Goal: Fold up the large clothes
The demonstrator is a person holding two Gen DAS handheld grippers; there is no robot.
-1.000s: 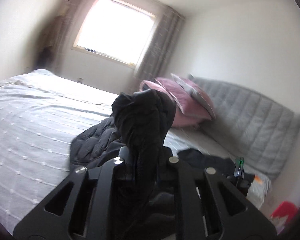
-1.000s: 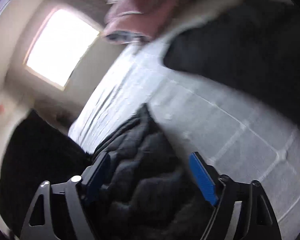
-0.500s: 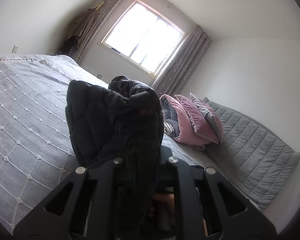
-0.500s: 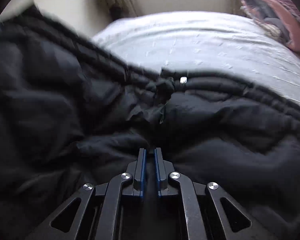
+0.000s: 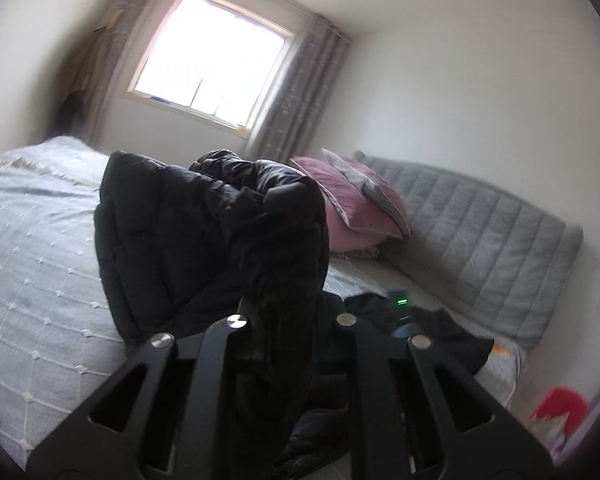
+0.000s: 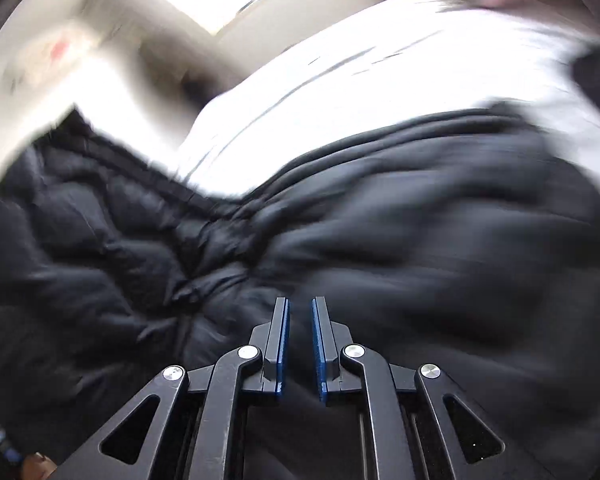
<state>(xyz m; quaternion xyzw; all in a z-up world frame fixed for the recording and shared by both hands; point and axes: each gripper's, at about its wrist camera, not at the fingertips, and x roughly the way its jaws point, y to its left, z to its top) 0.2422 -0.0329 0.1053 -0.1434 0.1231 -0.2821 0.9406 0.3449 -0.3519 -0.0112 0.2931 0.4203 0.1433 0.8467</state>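
A black quilted puffer jacket (image 5: pixel 204 232) hangs in a bunch above the grey quilted bed (image 5: pixel 32 272). My left gripper (image 5: pixel 288 312) is shut on a fold of it, and the fabric hides the fingertips. In the right wrist view the same jacket (image 6: pixel 380 232) fills the lower frame, blurred by motion. My right gripper (image 6: pixel 299 320) is shut on the jacket, its blue pads (image 6: pixel 283 336) a narrow gap apart with dark fabric between them.
Pink and grey pillows (image 5: pixel 356 196) lie against the grey padded headboard (image 5: pixel 492 240). Another dark garment (image 5: pixel 432 328) and a device with a green light (image 5: pixel 400 302) lie near the bed's right edge. A window (image 5: pixel 208 60) with curtains is behind. A red object (image 5: pixel 556 408) sits on the floor.
The right gripper went from open over the jacket to shut on it. The left gripper kept its hold while the view swung, and the jacket bunch stays raised.
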